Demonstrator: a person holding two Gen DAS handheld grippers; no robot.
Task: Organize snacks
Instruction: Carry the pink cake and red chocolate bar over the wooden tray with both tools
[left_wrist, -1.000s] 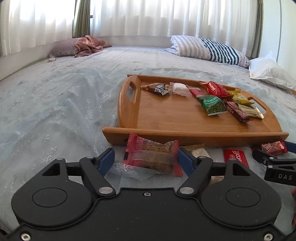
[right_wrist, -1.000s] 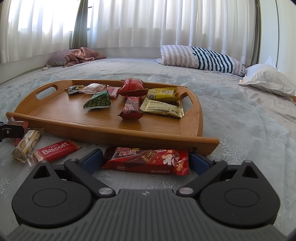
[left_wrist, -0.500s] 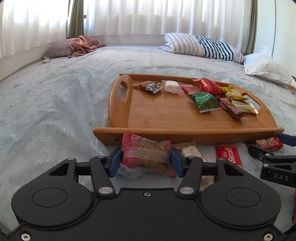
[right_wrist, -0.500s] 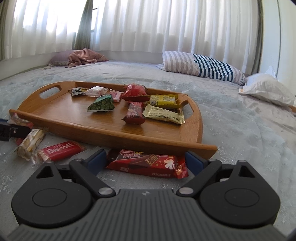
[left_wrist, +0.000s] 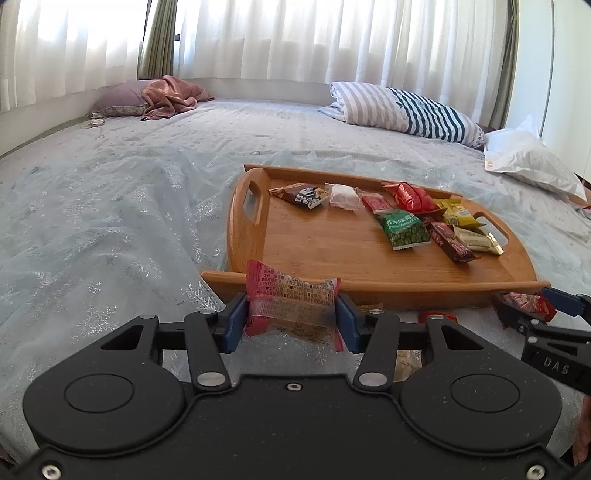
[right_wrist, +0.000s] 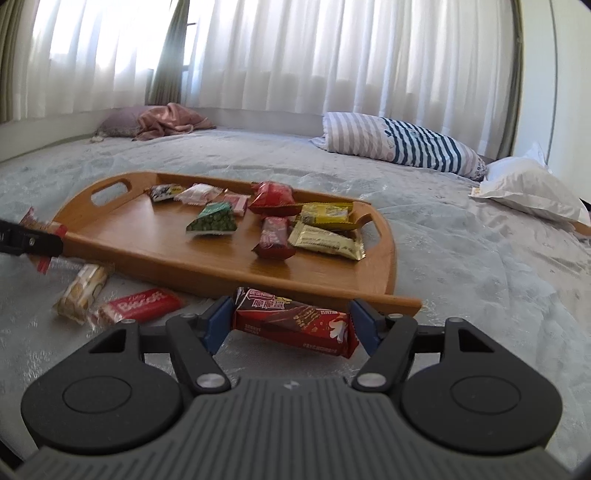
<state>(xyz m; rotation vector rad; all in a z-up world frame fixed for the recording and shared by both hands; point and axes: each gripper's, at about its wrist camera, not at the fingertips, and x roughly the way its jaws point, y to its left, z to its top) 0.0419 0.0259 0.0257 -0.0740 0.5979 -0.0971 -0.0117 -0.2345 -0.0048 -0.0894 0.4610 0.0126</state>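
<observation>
A wooden tray (left_wrist: 325, 243) lies on the bed with several snack packets at its far right, among them a green pea packet (left_wrist: 402, 229). In front of its near rim, my left gripper (left_wrist: 291, 319) is closing its jaws, and the blue pads press both ends of a pink cracker packet (left_wrist: 291, 295) raised off the cover. In the right wrist view the tray (right_wrist: 147, 229) sits ahead and to the left. My right gripper (right_wrist: 293, 325) is also closing, its pads pressing the ends of a red chocolate bar (right_wrist: 295, 317), which hangs tilted above the bedcover.
A red Biscoff packet (right_wrist: 140, 304) and a pale biscuit packet (right_wrist: 81, 291) lie on the bedcover before the tray. A striped pillow (left_wrist: 406, 107), a white pillow (left_wrist: 532, 162) and a pink blanket (left_wrist: 170, 96) lie at the far side of the bed.
Both grippers narrowed from wide open onto their packets. The pink cracker packet and the red chocolate bar came up off the bedcover.
</observation>
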